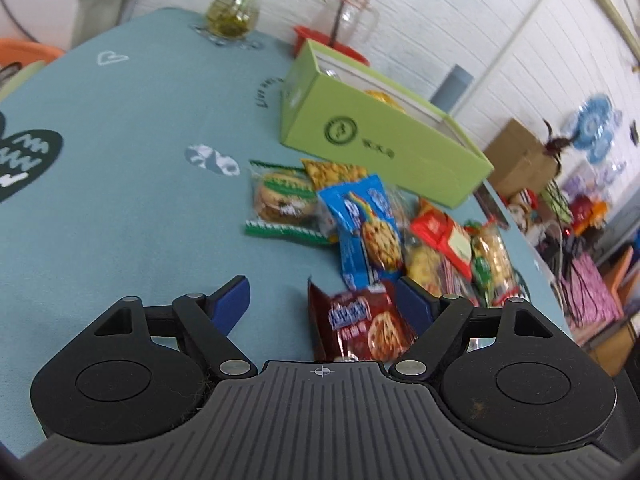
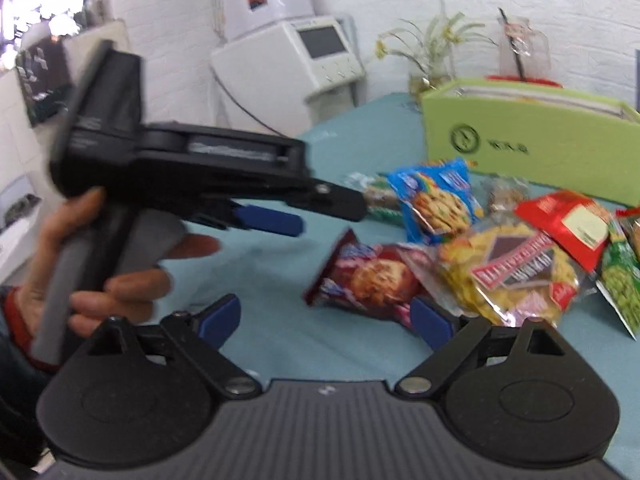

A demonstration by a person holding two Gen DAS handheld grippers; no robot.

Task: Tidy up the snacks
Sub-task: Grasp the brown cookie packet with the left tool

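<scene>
Snacks lie in a loose heap on the teal surface [image 1: 120, 208], ahead of both tools and short of the open green box [image 1: 384, 136], which stands beyond the heap. Nothing is gripped.

Left tool [image 1: 322, 300]: fingers spread wide, empty, hovering above the surface. Dark red cookie packet [image 1: 364, 328] sits just inside its right finger, nearest of all packets. Blue cookie packet [image 1: 362, 232] lies straight ahead beyond it; green-edged sandwich-cookie packet [image 1: 280, 208] ahead and slightly left.

Right tool [image 2: 326, 316]: fingers likewise apart, empty. Same red packet lies just ahead between the fingers, closer to the right one; clear bag of yellow crisps [image 2: 508, 276] ahead-right.

Judgement: early pick stage, approach to the first packet, probably the red one. Next move calls for one tool to descend, centre the packet between its fingers, close on it, then carry it to the box. Both tools converge on one packet; one should yield.
</scene>
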